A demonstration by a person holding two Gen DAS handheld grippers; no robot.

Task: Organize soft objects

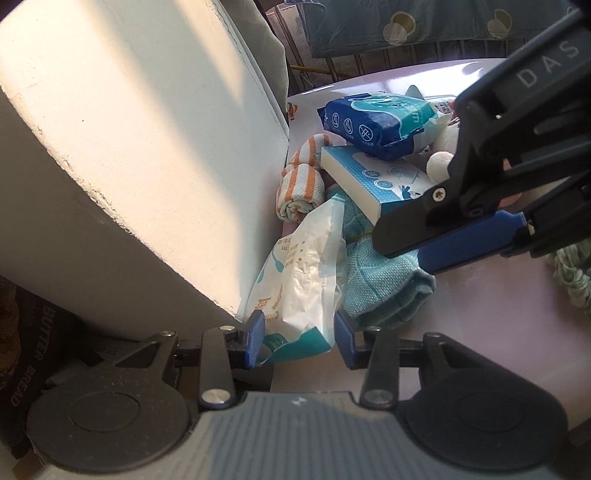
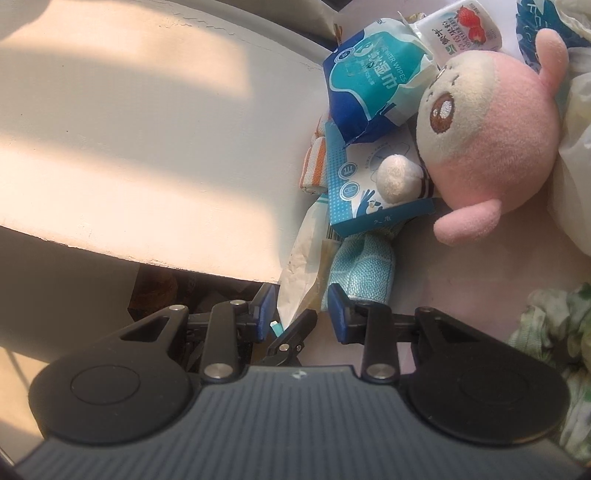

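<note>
A white and teal soft pack (image 1: 295, 291) leans against a big white wall (image 1: 129, 147) at the table's edge. My left gripper (image 1: 300, 339) is shut on the pack's lower end, a blue pad on each side. A folded teal cloth (image 1: 384, 284) lies just right of the pack. My right gripper (image 1: 402, 254) hovers over that cloth and a blue-and-white box (image 1: 376, 181). In the right wrist view my right gripper (image 2: 301, 314) stands narrowly open. The pack's tip (image 2: 299, 280) and a left finger lie in the gap, untouched by the pads, and the teal cloth (image 2: 360, 266) sits by the right pad.
A pink plush toy (image 2: 491, 136) rests on the box (image 2: 369, 184). A blue wipes pack (image 2: 369, 81), orange-striped towel rolls (image 1: 299, 188) and a strawberry-printed packet (image 2: 461, 29) lie further back. A green patterned cloth (image 2: 554, 332) sits at the right on the pale pink table (image 1: 480, 332).
</note>
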